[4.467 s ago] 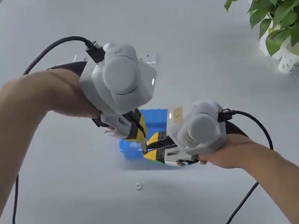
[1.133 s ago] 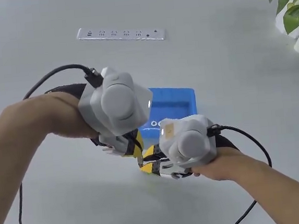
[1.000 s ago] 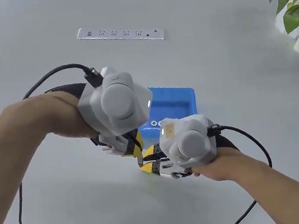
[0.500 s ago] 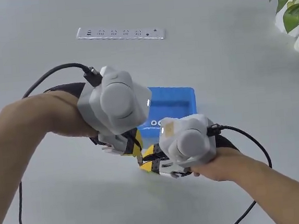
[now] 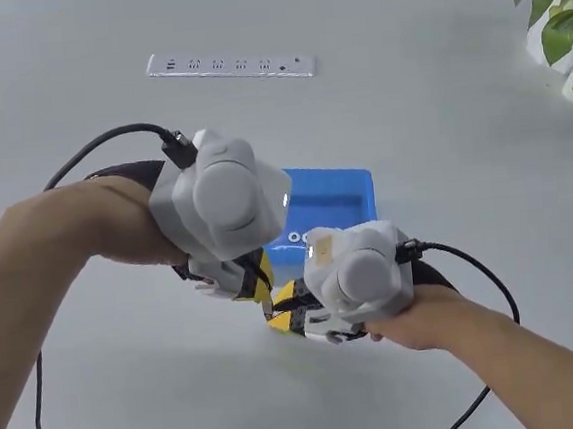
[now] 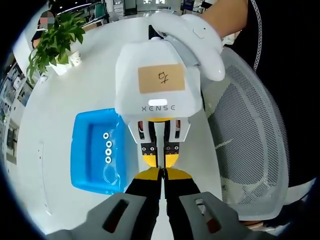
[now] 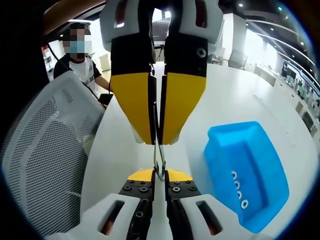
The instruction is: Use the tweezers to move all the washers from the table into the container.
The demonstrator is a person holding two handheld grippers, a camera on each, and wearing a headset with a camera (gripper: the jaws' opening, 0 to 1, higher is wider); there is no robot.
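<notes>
four washers lie in a row inside the blue container, which sits on the table just behind my grippers. the tweezers run between the two, which meet nose to nose: the left gripper is pinched tight on them, and the right gripper is closed on their other end. a power strip lies farther back.

Left gripper & right gripper: grey shells, yellow-black screwed jaws, black cables, XENSE mark on right.
</notes>
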